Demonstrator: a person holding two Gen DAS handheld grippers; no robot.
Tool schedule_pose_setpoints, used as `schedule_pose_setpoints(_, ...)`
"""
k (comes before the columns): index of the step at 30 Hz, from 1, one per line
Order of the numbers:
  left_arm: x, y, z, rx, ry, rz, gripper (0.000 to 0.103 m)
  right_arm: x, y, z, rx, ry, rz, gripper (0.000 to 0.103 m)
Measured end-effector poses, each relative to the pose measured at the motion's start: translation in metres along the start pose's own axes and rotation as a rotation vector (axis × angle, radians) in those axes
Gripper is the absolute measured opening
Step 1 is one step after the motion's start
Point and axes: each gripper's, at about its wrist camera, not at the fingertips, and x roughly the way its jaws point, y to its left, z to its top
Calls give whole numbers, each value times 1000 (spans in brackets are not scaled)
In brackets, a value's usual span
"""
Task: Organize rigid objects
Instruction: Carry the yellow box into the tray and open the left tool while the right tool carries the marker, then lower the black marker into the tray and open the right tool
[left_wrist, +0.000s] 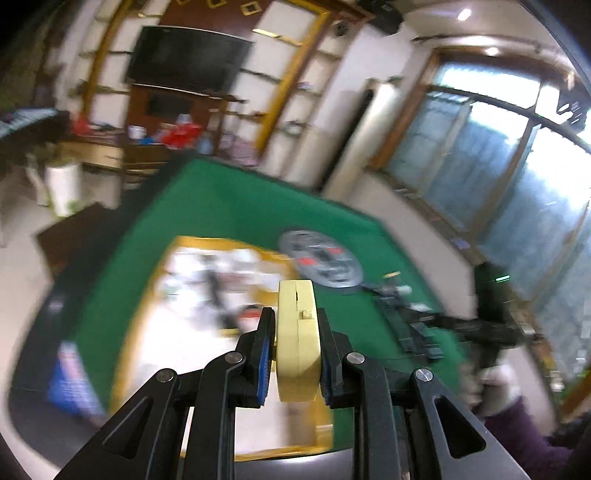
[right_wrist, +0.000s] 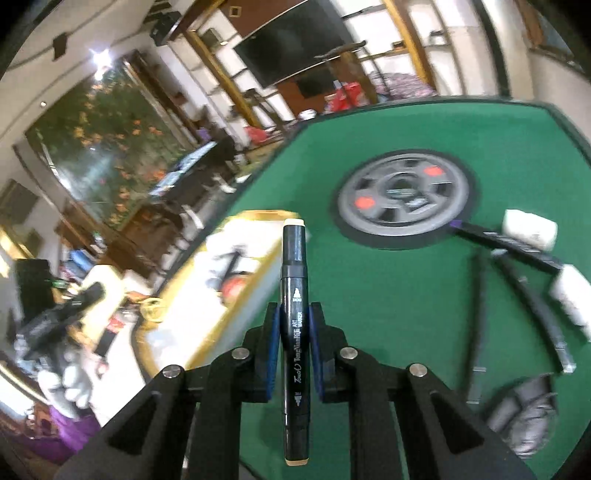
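Note:
My left gripper (left_wrist: 293, 334) is shut on a pale yellow flat case (left_wrist: 296, 339), held on edge above the green table (left_wrist: 221, 206). My right gripper (right_wrist: 294, 328) is shut on a black art marker (right_wrist: 294, 295) with cream end caps, held along the fingers above the table (right_wrist: 388, 295). A white tray with a gold rim (left_wrist: 177, 258) holds several blurred items; it also shows in the right wrist view (right_wrist: 207, 295). The right gripper appears in the left wrist view (left_wrist: 491, 332), the left gripper in the right wrist view (right_wrist: 55, 325).
A grey round disc with red spots (right_wrist: 402, 195) is set in the table, also in the left view (left_wrist: 321, 260). Several black markers (right_wrist: 532, 299) and white blocks (right_wrist: 530, 229) lie right of it. A grey crumpled object (right_wrist: 524, 413) lies near the edge. A blue packet (left_wrist: 74, 376) lies left of the tray.

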Motion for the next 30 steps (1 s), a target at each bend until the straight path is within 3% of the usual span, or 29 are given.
schedule_pose_setpoints(6,31,33,-10,6,115,132,21,49,46,7,-1,55,106,15)
schedule_pose_setpoints(10,60,48,-15,-28,180,155,21,83,65,8,13,97,134,15)
schedule_pose_setpoints(15,84,57,-16,-39,216,251,22,121,87,7,20,154,139,15)
schedule_pose_setpoints(16,88,59,-15,-40,225,267,24,128,90,6,26,167,137,15)
schedule_pose_setpoints(18,96,62,-15,-44,235,287,54,138,94,6,40,184,136,15)
schedule_pose_setpoints(19,98,64,-16,-45,233,297,60,144,96,5,47,192,134,15)
schedule_pose_setpoints(23,91,62,-15,-35,200,277,66,160,102,2,55,226,106,15)
schedule_pose_setpoints(30,49,60,-9,-100,69,224,74,172,119,0,-2,243,16,17)
